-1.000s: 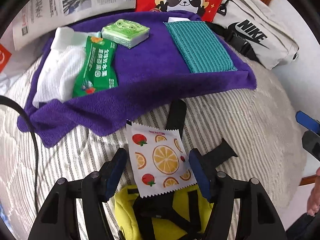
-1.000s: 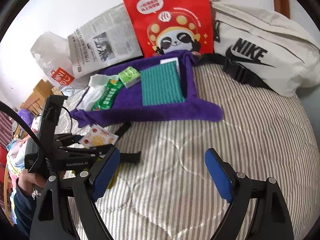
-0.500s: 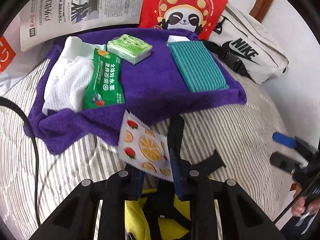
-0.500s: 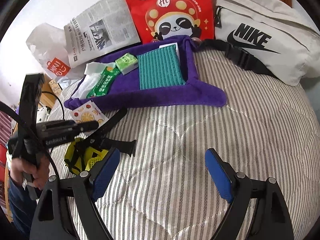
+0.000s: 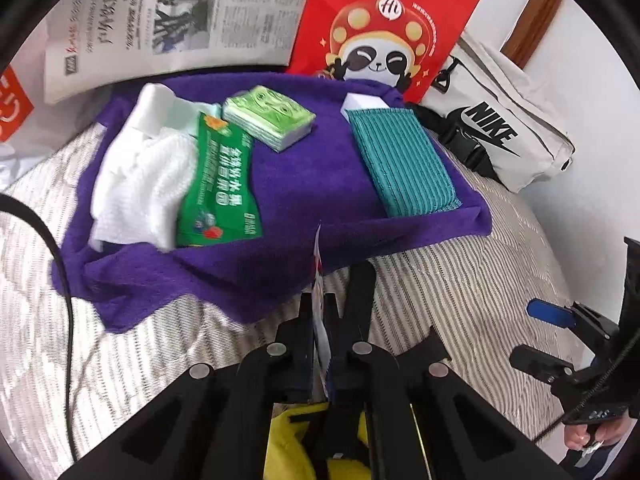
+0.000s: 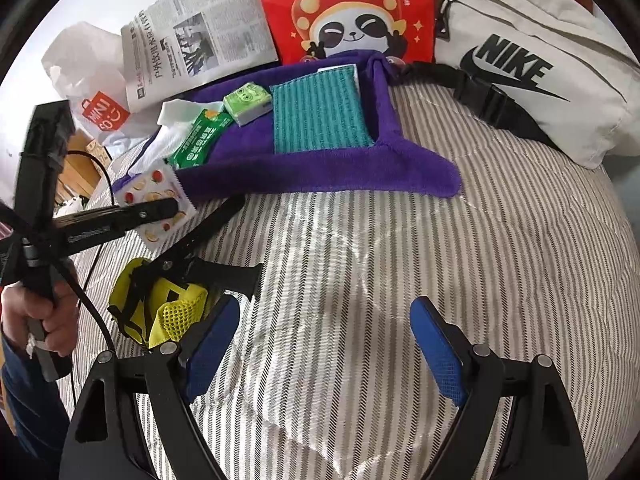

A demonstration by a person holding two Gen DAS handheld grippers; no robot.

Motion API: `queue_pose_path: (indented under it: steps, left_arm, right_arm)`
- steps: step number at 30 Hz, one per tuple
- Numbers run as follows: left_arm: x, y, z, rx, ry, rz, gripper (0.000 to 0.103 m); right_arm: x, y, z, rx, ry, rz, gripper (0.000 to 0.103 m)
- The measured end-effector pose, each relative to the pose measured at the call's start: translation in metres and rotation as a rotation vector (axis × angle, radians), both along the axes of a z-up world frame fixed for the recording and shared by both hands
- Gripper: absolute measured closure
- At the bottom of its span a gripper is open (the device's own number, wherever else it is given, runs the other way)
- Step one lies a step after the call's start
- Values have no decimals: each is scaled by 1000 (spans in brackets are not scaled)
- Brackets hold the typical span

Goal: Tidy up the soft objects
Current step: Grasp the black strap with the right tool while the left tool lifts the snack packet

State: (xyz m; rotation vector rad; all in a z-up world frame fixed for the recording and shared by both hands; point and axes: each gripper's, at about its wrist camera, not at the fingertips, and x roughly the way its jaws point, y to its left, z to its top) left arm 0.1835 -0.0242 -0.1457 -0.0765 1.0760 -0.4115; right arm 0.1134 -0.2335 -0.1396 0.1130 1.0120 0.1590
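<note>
Between your left gripper (image 5: 320,312) jaws sits the fruit-print packet (image 6: 154,204), clamped edge-on and held off the bed (image 6: 360,280) just at the near edge of the purple towel (image 5: 288,184). Your right gripper (image 6: 324,344) hovers over bare striped bedding, jaws wide apart, nothing in them. Green wipes pack (image 5: 218,188), tissue pack (image 5: 268,120) and teal cloth (image 5: 400,164) lie on the towel.
</note>
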Motion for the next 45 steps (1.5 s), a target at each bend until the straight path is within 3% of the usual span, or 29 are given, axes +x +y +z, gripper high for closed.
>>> queue_pose_path:
  steps: [9,13,22,28,29,31,33,35,38,43,45]
  left_arm:
    - [-23,54,3,36,-16,97,98]
    - [-32,75,0,29,-15,132,98]
    - [-36,90,-11,2,-10,158,98]
    - [-37,95,-15,-14,-6,161,98]
    - [-37,96,-15,-16,-5,160,98]
    - [-38,96,-16,-14,-3,162,98]
    - [-38,97,-17,-14,2,161,98]
    - [-39,97,-16,-15,1,159,98]
    - [-40,99,-16,-16,0,158,98]
    - [-41,103,-17,-25,1,165,98]
    - [-42,103,-18,-29,0,167,98]
  right_arm:
    - [3,40,-14,-58,-6,103,17]
    - [8,60,-21,-128,-20,170,17]
    - [22,82,-38,-298,-19,241,17]
    - [30,101,-36,-376,-96,317,17]
    - [31,104,-36,-385,-108,325,19]
    - [33,111,-34,-382,-132,358,32]
    - [35,116,-34,-346,-123,389,61]
    - [33,120,-34,-311,-106,415,82]
    - [30,125,-34,-329,-112,422,87]
    - [33,116,-26,-202,-78,405,92]
    - [41,116,-28,-197,-57,372,92]
